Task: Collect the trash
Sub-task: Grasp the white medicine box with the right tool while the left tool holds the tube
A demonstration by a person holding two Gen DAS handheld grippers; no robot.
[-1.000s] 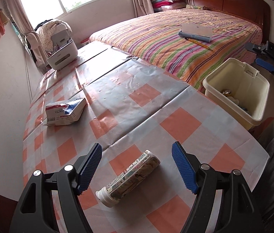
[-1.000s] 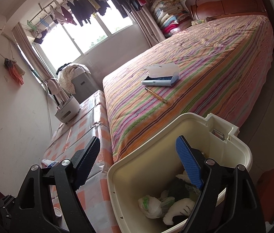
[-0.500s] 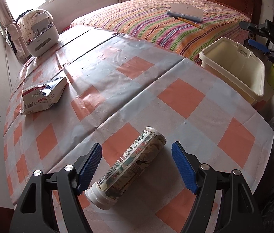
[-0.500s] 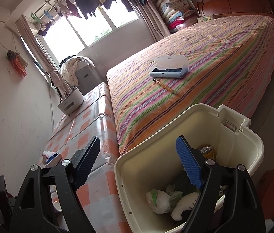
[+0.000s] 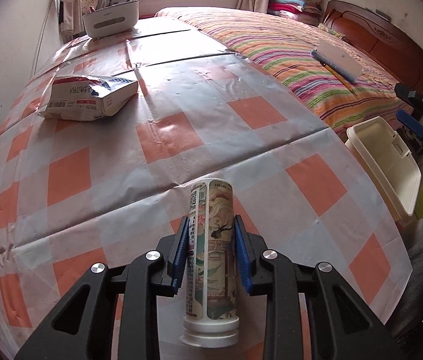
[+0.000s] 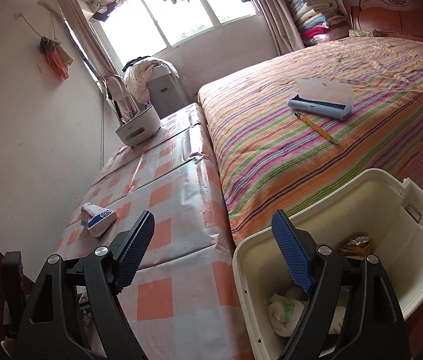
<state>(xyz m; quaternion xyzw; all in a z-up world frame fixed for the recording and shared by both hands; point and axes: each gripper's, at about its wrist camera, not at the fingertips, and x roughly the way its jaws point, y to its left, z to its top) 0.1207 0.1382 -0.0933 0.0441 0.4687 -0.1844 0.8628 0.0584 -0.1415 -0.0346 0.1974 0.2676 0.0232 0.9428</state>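
My left gripper (image 5: pixel 211 250) is shut on a printed plastic bottle (image 5: pixel 212 252) with a white cap end toward the camera, over the checked tablecloth (image 5: pixel 163 138). A crumpled white carton (image 5: pixel 87 97) lies at the table's far left; it also shows in the right wrist view (image 6: pixel 99 217). The cream trash bin (image 5: pixel 388 168) stands off the table's right edge. My right gripper (image 6: pixel 214 255) is open and empty, above the bin's near left rim (image 6: pixel 271 237). The bin holds wadded trash (image 6: pixel 286 312).
A white caddy (image 5: pixel 111 18) stands at the table's far end. The striped bed (image 6: pixel 316 138) runs along the table's right side, with a blue-grey case (image 6: pixel 322 102) and a pencil (image 6: pixel 316 124) on it. A wall is on the left.
My left gripper has turned, moved in around the bottle and closed on it. The right gripper has swung slightly left, still open over the bin.
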